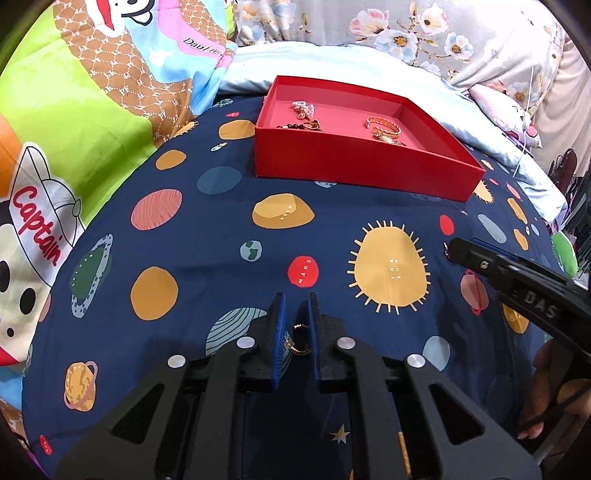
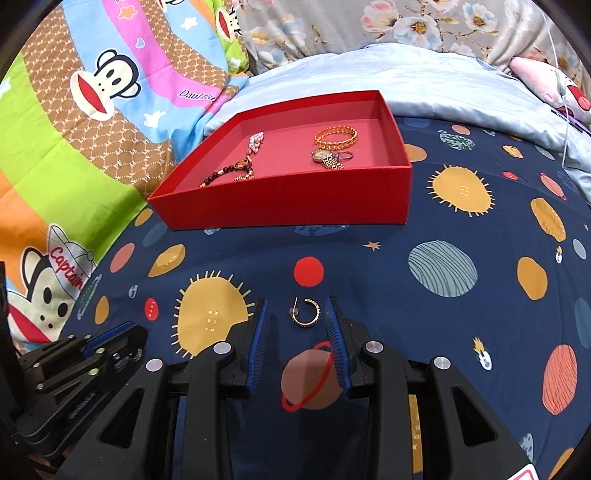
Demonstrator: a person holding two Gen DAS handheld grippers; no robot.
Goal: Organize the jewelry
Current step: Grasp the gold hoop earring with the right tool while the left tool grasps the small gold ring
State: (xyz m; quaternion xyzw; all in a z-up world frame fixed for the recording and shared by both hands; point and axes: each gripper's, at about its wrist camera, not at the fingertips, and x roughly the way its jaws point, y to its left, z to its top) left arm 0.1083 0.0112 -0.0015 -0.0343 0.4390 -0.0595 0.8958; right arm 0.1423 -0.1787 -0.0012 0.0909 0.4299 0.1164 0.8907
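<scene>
I'm over a bed spread with a navy planet-print sheet (image 1: pixel 207 258), and at the far left a bright cartoon monkey quilt (image 1: pixel 74 122) is bunched up beside it, with a pale blue blanket (image 2: pixel 424 81) and floral fabric (image 1: pixel 406 29) behind. Left side first: my left hand-held gripper (image 1: pixel 297 314) is down on the sheet, jaws drawn in close, and a small gold ring (image 1: pixel 300 341) sits between the blue pads (image 1: pixel 280 332), touching them as far as I can see, so I call it grasped. Ahead of it sits the red box (image 1: pixel 354 166), open on the sheet, with a pink bead piece (image 1: pixel 303 108) and dark beads (image 1: pixel 299 126) at its left end and a gold bangle (image 1: pixel 384 125) towards the right. Moving right, in the right wrist view the same red box (image 2: pixel 288 206) shows a gold watch (image 2: pixel 327 158) just below the bangle (image 2: pixel 335 137). My right hand-held gripper (image 2: pixel 295 321) hovers with its jaws part open, released, and a gold hoop earring (image 2: pixel 306 313) lies flat on the sheet between the fingertips, touching neither pad. A person's fingers (image 1: pixel 546 398) show at the far right edge of the left view.
</scene>
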